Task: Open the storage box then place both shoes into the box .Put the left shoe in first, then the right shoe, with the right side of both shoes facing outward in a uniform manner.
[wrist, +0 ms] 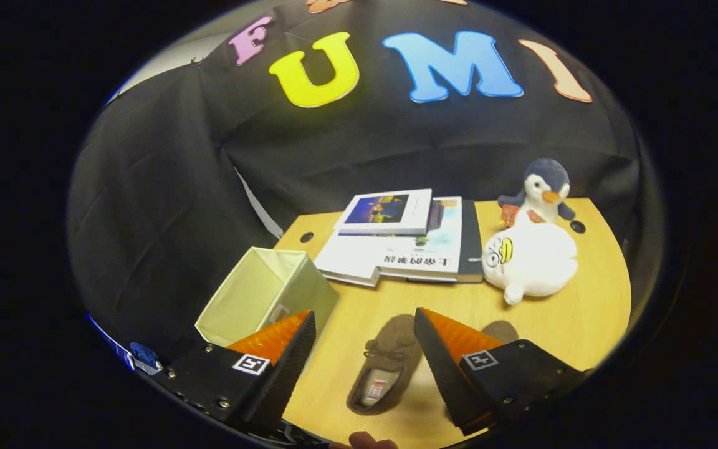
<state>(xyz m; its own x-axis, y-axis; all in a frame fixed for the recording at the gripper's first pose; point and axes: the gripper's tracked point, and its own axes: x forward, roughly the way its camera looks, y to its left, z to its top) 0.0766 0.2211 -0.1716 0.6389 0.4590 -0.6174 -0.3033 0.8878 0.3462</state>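
Observation:
A pale green fabric storage box (pixel 265 296) stands open-topped at the left edge of the wooden table (pixel 583 324), just beyond my left finger. A brown slipper-like shoe (pixel 387 368) lies on the table between my fingers, its opening up and its toe pointing away. A second brown shoe (pixel 501 330) peeks out behind my right finger, mostly hidden. My gripper (pixel 365 333) hovers above the first shoe, open wide, with nothing between its fingers.
A stack of books (pixel 406 246) lies at the back of the table. A white plush toy (pixel 530 259) and a penguin plush (pixel 543 190) sit at the back right. A fingertip (pixel 365 441) shows below the fingers.

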